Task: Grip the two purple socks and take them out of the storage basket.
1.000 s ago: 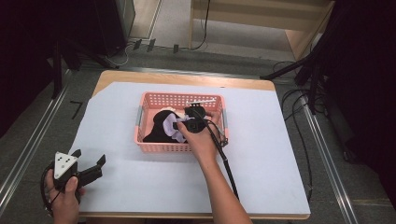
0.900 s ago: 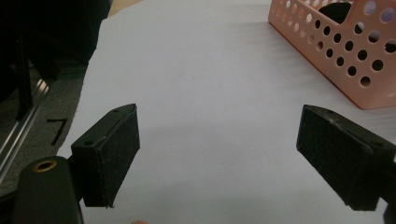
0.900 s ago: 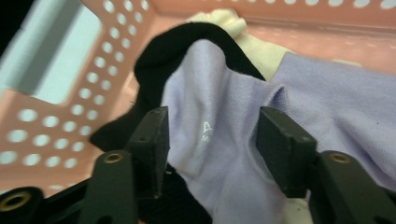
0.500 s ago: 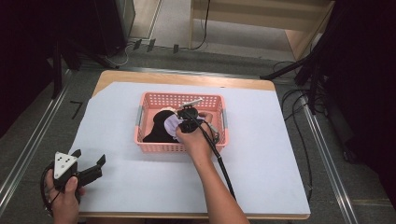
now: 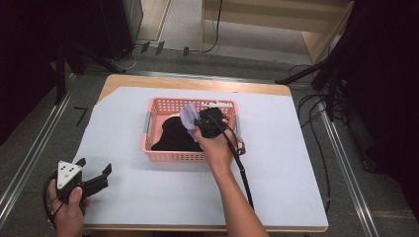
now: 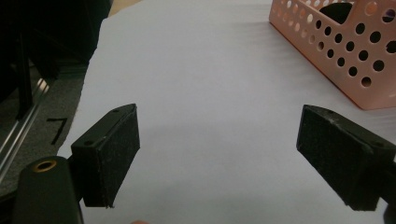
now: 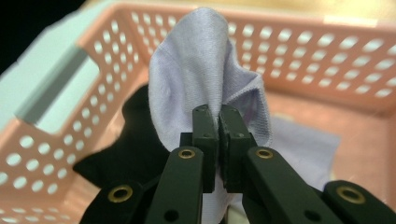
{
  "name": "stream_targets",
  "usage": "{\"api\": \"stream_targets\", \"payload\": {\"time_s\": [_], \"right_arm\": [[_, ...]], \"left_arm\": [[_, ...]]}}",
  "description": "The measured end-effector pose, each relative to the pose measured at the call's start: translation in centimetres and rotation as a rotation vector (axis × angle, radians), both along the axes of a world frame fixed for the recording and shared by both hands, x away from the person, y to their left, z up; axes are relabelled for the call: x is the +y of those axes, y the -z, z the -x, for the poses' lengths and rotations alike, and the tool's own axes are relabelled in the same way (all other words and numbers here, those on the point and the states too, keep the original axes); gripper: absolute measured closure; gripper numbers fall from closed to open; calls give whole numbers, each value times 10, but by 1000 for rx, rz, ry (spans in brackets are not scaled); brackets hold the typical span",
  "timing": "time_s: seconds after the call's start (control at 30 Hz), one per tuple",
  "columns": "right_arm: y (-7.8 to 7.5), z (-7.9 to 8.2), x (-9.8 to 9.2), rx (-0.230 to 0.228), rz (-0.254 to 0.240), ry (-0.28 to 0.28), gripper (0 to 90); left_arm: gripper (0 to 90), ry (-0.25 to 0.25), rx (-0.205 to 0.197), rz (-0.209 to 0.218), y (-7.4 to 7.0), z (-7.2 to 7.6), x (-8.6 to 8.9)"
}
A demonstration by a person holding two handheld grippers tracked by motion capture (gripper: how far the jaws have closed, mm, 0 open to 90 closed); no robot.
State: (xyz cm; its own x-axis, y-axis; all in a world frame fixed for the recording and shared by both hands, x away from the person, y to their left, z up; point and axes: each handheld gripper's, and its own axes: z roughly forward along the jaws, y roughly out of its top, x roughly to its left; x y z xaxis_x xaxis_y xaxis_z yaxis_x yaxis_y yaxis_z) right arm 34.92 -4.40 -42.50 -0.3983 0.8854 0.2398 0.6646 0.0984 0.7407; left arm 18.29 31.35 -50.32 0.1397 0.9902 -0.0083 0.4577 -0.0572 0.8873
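Right gripper (image 7: 218, 126) lifted higher since 0.5 s ago, jaws clamped on lilac cloth (image 7: 205, 70) over pink basket (image 5: 163, 155), black cloth (image 5: 173, 136) inside, left gripper (image 6: 219, 154) wide open, empty, table's 7 o'clock corner.

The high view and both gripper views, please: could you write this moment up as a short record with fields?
surface: table under a white sheet
basket: pink perforated basket near the table's middle
contents: black cloth and lavender cloth
right gripper: jaws pinched on the lavender cloth, lifting a fold above the basket floor
left gripper: jaws wide apart, holding nothing, over bare sheet at the near left corner
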Motion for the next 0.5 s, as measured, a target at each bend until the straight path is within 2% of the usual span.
{"api": "stream_targets", "payload": {"time_s": [0.07, 0.1, 0.13, 0.37, 0.43, 0.47, 0.5], "right_arm": [[-5, 3, -6, -33, -27, 9, 873], [-5, 3, -6, -33, -27, 9, 873], [-11, 6, -12, -75, -40, 22, 873], [-30, 15, -45, -197, -91, 82, 873], [-31, 16, -50, -210, -96, 92, 872], [-33, 18, -62, -235, -108, 120, 873], [-34, 19, -66, -239, -114, 129, 872]], "left_arm": [[145, 0, -1, 0, 0, 0, 0], [145, 0, -1, 0, 0, 0, 0], [145, 2, -1, -4, 0, 0, 0], [145, -1, -2, -2, 0, 0, 0], [145, -1, -1, -2, 0, 0, 0], [145, -1, -1, -3, 0, 0, 0], [145, -1, -2, -3, 0, 0, 0]]}}
